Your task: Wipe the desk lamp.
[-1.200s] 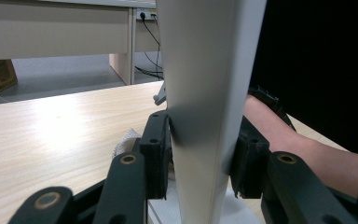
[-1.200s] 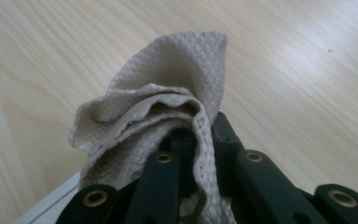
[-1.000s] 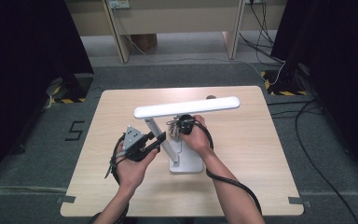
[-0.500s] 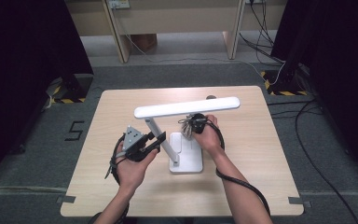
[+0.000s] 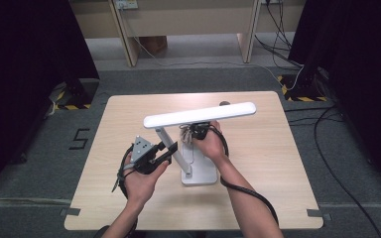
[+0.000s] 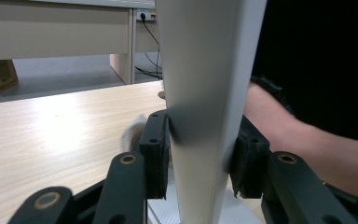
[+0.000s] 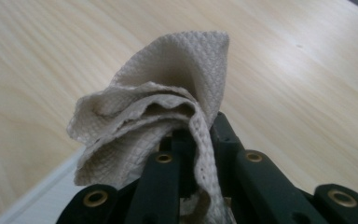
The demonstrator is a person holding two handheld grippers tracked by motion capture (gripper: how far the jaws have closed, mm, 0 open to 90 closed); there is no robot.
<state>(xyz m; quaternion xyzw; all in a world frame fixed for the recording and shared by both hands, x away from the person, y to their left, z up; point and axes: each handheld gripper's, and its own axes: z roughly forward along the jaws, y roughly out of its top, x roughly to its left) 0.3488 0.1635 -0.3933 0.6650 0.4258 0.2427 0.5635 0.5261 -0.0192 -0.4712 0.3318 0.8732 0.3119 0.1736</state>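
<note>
High view has us mid-wipe on the lamp: our left gripper pinches its arm, our right gripper pinches a cloth under the head, so next we likely press it on and sweep along.

Bright tabletop, dark edges, perhaps slightly soft

A desk lamp is stood on the table, near its middle. The lamp's post is flanked by the left claw, to its left. A crumpled cloth is held just right of the post, under the lamp's bar, by the right claw.
</note>
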